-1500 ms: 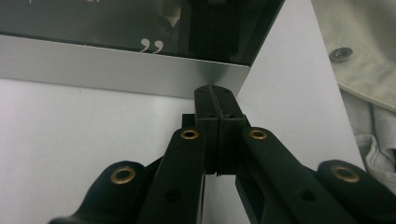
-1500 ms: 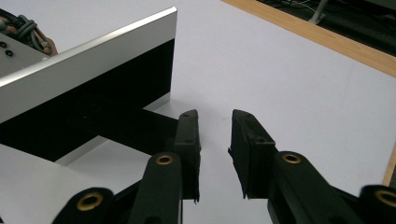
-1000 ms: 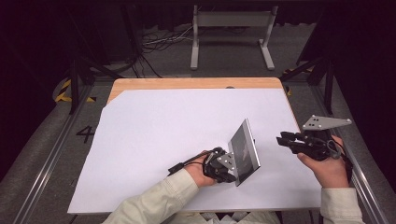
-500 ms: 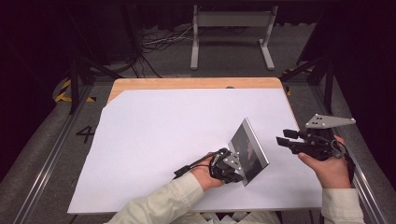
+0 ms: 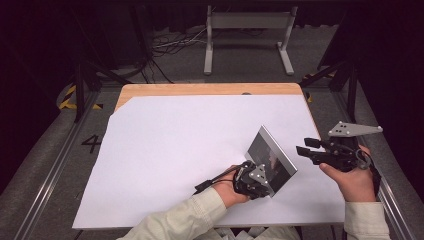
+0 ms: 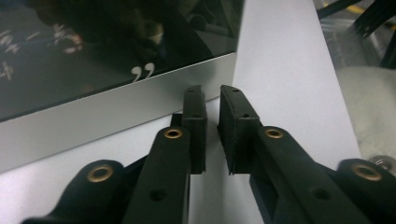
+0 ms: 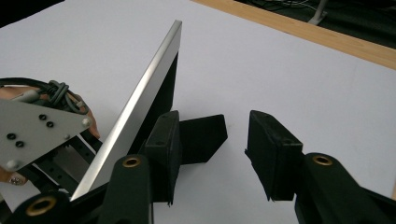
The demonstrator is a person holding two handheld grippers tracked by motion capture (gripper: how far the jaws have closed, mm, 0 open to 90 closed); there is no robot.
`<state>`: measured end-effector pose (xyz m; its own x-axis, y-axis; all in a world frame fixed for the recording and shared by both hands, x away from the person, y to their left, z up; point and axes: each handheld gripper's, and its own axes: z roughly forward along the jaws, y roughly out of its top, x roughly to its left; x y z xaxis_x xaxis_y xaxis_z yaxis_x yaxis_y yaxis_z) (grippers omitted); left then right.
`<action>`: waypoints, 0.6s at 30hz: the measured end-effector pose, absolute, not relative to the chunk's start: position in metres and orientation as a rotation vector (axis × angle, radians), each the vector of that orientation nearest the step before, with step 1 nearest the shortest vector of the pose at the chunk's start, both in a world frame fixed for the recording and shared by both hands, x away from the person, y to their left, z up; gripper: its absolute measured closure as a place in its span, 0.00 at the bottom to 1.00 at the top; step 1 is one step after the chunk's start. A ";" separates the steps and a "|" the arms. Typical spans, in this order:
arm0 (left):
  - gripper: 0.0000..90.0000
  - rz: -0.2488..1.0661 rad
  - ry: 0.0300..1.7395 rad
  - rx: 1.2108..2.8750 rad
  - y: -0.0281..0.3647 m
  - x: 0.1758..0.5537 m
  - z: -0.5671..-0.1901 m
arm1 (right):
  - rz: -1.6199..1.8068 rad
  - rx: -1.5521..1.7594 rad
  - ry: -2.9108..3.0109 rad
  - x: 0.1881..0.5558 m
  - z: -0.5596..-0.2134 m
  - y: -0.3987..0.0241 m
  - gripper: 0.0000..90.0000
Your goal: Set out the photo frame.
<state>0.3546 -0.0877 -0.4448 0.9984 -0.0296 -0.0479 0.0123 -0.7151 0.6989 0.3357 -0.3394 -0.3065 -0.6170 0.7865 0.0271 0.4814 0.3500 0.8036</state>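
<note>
Now the silver-edged picture frame (image 5: 270, 159) stands propped on its rear easel leg (image 7: 203, 137) near the front right corner of the white sheet (image 5: 190, 145) that covers the tabletop, leaning back with its dark glass towards the person. The left gripper (image 6: 212, 126) has just been opening: its jaws stand a narrow gap apart with nothing between them, their tips just beside the frame's lower metal border. The right gripper (image 7: 212, 154) has also just been opening and hangs about half spread and empty, close behind the frame, one jaw nearly against the back panel by the easel leg. The risk, as I judge it, is a topple. Should the left jaws drag along the border as they pull away, the frame could slide on the smooth sheet or pivot off its leg. A nudge from the right jaw against the leg could fold it and drop the frame flat, glass first.
</note>
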 end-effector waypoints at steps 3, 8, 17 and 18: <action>0.86 -0.094 0.007 2.378 -0.080 0.354 -0.444 | 1.161 1.119 2.250 0.335 -0.305 -0.340 0.60; 0.81 -0.101 0.061 2.380 -0.070 0.356 -0.440 | 1.165 1.115 2.244 0.334 -0.302 -0.339 0.59; 0.76 -0.082 0.155 2.399 -0.046 0.363 -0.437 | 1.150 1.116 2.266 0.337 -0.298 -0.330 0.57; 0.75 -0.082 0.155 2.399 -0.046 0.363 -0.437 | 1.145 1.127 2.270 0.337 -0.297 -0.329 0.57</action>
